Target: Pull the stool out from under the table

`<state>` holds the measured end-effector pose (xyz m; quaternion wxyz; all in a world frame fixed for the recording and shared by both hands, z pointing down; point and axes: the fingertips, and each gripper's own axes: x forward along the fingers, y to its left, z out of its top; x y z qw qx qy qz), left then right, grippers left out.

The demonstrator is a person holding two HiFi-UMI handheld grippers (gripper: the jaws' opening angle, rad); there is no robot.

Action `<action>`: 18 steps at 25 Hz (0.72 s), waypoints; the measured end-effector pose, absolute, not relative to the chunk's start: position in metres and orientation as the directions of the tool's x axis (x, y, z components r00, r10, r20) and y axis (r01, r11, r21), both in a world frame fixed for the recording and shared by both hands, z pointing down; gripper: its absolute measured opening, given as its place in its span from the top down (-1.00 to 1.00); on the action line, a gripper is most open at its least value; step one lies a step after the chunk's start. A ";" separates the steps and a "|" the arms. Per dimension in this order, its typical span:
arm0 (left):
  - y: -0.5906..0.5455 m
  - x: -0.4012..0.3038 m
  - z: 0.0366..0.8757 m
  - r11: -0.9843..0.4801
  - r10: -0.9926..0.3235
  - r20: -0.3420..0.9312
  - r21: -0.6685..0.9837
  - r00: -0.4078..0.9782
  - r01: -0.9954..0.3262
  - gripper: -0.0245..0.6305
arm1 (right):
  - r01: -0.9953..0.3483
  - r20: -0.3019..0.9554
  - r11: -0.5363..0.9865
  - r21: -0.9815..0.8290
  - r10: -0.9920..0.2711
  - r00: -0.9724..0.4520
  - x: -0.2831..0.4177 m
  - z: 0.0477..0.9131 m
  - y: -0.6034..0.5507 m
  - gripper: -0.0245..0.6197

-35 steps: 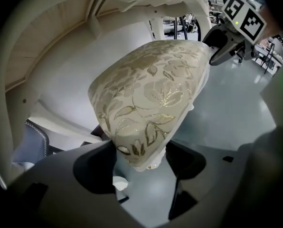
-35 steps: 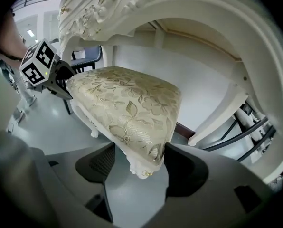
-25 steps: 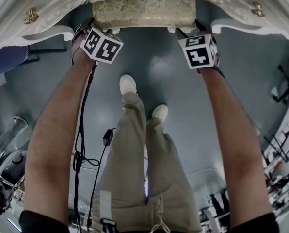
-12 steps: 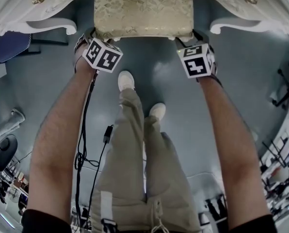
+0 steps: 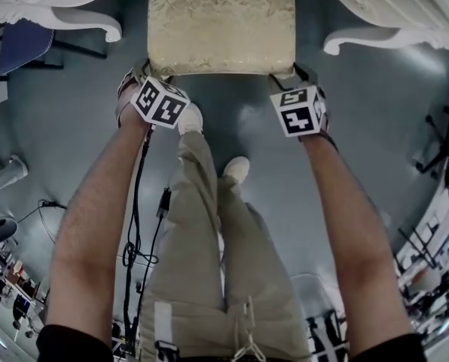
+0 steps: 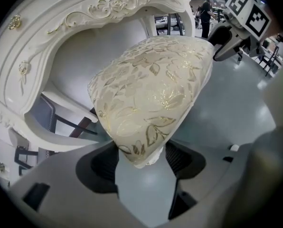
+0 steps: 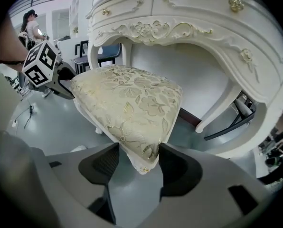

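The stool (image 5: 221, 25), with a cream floral cushion, stands mostly out from beneath the white carved table (image 5: 375, 35). My left gripper (image 5: 151, 68) is shut on its near left corner. My right gripper (image 5: 294, 72) holds the near right corner, its jaws closing on it. In the left gripper view the cushion corner (image 6: 151, 89) is pinched between the pads of the left gripper (image 6: 141, 158). The right gripper view shows the other corner of the stool (image 7: 127, 99) wedged in the right gripper (image 7: 139, 163), with the table's drawers (image 7: 179, 27) behind. The stool's legs are mostly hidden.
The person's legs and shoes (image 5: 209, 217) stand on the grey floor just behind the stool. A black cable (image 5: 134, 232) hangs along the left arm. A dark blue chair (image 5: 25, 44) sits at the left under the table; equipment clutters the lower corners.
The stool has slid out from under the table toward me, with both grippers moving back on its near corners. The person's feet have stepped back.
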<state>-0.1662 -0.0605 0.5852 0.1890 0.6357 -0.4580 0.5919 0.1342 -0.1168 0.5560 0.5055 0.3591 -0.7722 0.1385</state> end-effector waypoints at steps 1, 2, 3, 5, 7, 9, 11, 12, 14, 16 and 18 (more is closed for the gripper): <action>-0.054 -0.166 0.586 -0.510 -0.356 0.927 -0.299 -0.118 -0.807 -0.01 | -0.692 0.882 0.706 0.148 -0.410 -0.231 0.134 0.557 -0.112 0.11; -0.048 -0.166 0.587 -0.510 -0.354 0.928 -0.294 -0.114 -0.808 -0.01 | -0.690 0.884 0.708 0.147 -0.407 -0.229 0.134 0.558 -0.107 0.11; -0.042 -0.166 0.588 -0.509 -0.353 0.929 -0.289 -0.109 -0.811 -0.01 | -0.690 0.887 0.709 0.147 -0.404 -0.226 0.134 0.559 -0.102 0.11; -0.031 -0.164 0.589 -0.505 -0.352 0.931 -0.273 -0.094 -0.819 -0.01 | -0.693 0.891 0.706 0.146 -0.399 -0.219 0.136 0.560 -0.091 0.11; -0.022 -0.162 0.590 -0.504 -0.352 0.933 -0.261 -0.080 -0.823 -0.01 | -0.701 0.895 0.699 0.141 -0.394 -0.212 0.137 0.560 -0.080 0.12; -0.013 -0.161 0.590 -0.507 -0.351 0.933 -0.257 -0.076 -0.822 -0.01 | -0.715 0.899 0.686 0.133 -0.387 -0.205 0.139 0.560 -0.069 0.12; -0.004 -0.160 0.590 -0.513 -0.344 0.936 -0.255 -0.076 -0.820 -0.01 | -0.731 0.905 0.672 0.117 -0.375 -0.200 0.140 0.560 -0.057 0.14; 0.001 -0.160 0.590 -0.516 -0.339 0.938 -0.254 -0.077 -0.818 -0.01 | -0.737 0.909 0.667 0.108 -0.367 -0.198 0.141 0.560 -0.050 0.15; 0.011 -0.159 0.589 -0.526 -0.330 0.941 -0.251 -0.078 -0.812 -0.01 | -0.746 0.915 0.659 0.096 -0.353 -0.195 0.142 0.560 -0.038 0.16; 0.017 -0.158 0.588 -0.539 -0.322 0.944 -0.247 -0.075 -0.805 -0.01 | -0.758 0.917 0.646 0.086 -0.349 -0.193 0.143 0.560 -0.029 0.16; 0.023 -0.155 0.589 -0.551 -0.321 0.945 -0.236 -0.058 -0.800 -0.01 | -0.772 0.916 0.631 0.076 -0.350 -0.196 0.144 0.561 -0.021 0.16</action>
